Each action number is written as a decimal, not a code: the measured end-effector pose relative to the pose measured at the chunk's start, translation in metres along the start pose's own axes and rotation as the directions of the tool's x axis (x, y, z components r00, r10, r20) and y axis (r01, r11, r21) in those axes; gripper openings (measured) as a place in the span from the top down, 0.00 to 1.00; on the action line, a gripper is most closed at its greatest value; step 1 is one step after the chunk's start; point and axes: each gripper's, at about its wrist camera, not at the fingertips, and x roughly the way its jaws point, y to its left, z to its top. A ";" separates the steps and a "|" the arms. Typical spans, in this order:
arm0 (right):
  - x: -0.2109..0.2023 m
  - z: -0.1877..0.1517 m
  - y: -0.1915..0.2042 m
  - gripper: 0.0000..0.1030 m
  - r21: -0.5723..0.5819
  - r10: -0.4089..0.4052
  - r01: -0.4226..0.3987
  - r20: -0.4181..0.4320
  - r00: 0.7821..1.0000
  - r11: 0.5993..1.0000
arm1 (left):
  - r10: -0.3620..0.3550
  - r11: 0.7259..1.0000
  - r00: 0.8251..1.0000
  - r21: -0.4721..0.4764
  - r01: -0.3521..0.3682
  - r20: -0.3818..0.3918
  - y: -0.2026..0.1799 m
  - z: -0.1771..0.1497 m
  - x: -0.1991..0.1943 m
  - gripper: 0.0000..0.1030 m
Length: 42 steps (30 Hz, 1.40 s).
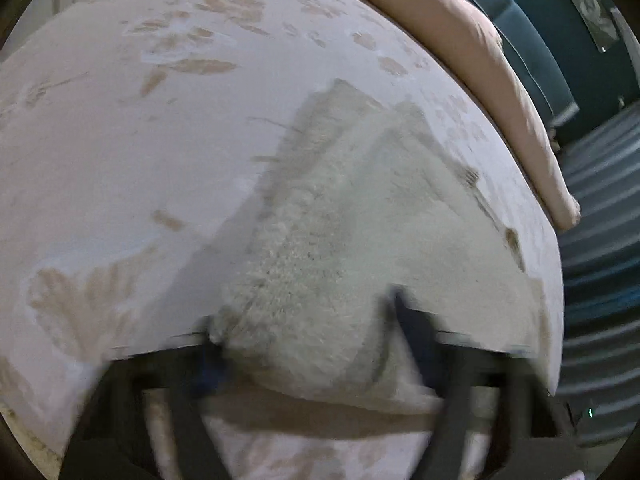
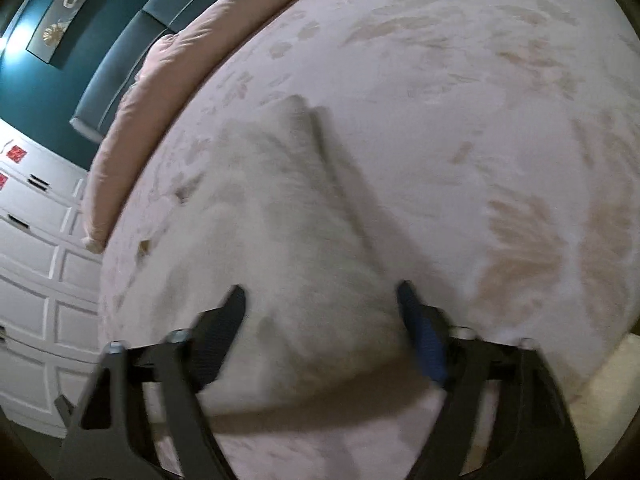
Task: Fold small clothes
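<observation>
A fuzzy cream garment (image 1: 340, 220) lies folded on the bed; in the right wrist view the garment (image 2: 280, 220) looks paler. My left gripper (image 1: 304, 320) hangs over its near edge. Its dark fingers are blurred and stand apart, and the fabric bulges between them. My right gripper (image 2: 322, 300) stands the same way at the near edge, one black finger and one blue-padded finger apart on either side of the cloth. I see neither pair pinching the fabric. The edge casts a shadow on the sheet below.
The bed sheet (image 1: 120, 160) (image 2: 460, 120) is pale with tan leaf prints. A rolled pink quilt (image 1: 480, 40) (image 2: 160, 92) lines the far edge before a teal headboard (image 1: 532, 32) (image 2: 120, 48). White panelled cabinets (image 2: 32, 260) stand beside the bed.
</observation>
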 end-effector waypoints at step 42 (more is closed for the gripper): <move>-0.152 -0.041 0.084 0.93 -0.528 0.345 -0.209 0.174 0.922 0.823 | -0.125 0.963 0.986 0.253 0.093 0.115 -0.057 -0.017 -0.084 0.93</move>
